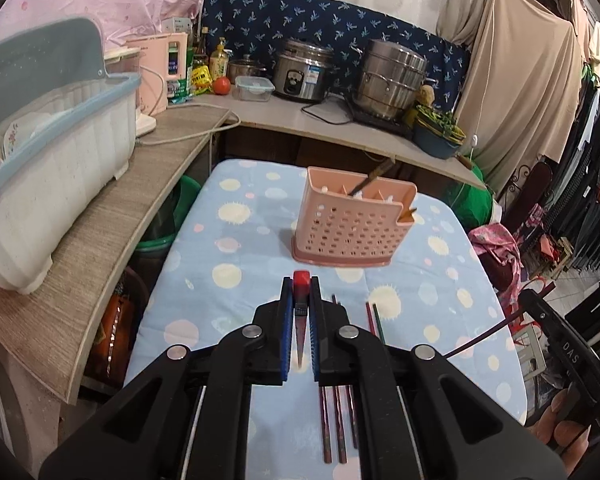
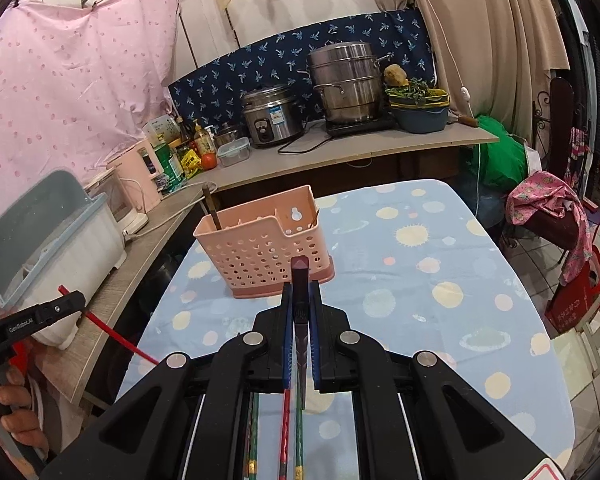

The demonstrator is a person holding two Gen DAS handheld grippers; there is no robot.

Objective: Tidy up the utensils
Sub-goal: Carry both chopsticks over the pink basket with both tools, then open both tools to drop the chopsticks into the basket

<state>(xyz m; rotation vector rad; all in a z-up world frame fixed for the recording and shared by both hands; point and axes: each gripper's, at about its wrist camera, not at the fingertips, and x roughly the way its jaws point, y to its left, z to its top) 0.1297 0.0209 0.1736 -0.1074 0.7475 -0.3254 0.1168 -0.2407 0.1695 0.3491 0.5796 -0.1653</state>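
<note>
Currently pink perforated plastic utensil caddy (image 1: pixel 350 224) holds one dark-handled utensil (image 1: pixel 374 178) far-side; left gripper (image 1: pixel 301 292) clamps a red chopstick (image 1: pixel 301 280), right gripper (image 2: pixel 300 292) a dark one (image 2: pixel 300 266).

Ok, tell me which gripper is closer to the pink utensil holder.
Right, it seems. The right gripper is just in front of the utensil holder; the left gripper is farther back from it.

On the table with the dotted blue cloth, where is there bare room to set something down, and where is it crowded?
Free: the cloth right of the pink utensil holder, out to the table's right edge, and the strip to the holder's left. Crowded: the near edge, where loose chopsticks lie under the left gripper and right gripper.
</note>
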